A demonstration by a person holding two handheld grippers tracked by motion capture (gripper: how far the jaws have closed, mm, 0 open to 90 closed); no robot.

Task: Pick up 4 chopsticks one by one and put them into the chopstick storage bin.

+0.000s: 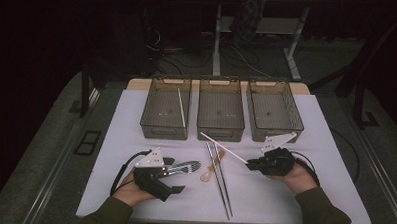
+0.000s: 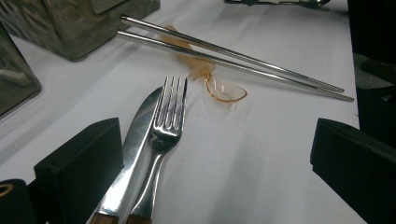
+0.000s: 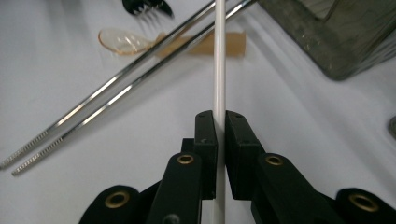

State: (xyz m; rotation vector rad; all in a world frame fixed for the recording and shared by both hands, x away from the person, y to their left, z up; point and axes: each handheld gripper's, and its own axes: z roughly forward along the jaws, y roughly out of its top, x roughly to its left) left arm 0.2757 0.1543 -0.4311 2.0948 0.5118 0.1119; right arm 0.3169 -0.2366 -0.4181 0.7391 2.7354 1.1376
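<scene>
On the white table, right of centre: thin white chopstick, smooth and round, pinched tight in the right gripper, tip angled over shiny ridged metal chopsticks. Left gripper spread wide around fork and knife.

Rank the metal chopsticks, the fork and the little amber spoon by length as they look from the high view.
1. Metal chopsticks, clearly longest.
2. Fork and amber spoon look alike; the left gripper hides the fork's handle, so no ranking.
</scene>
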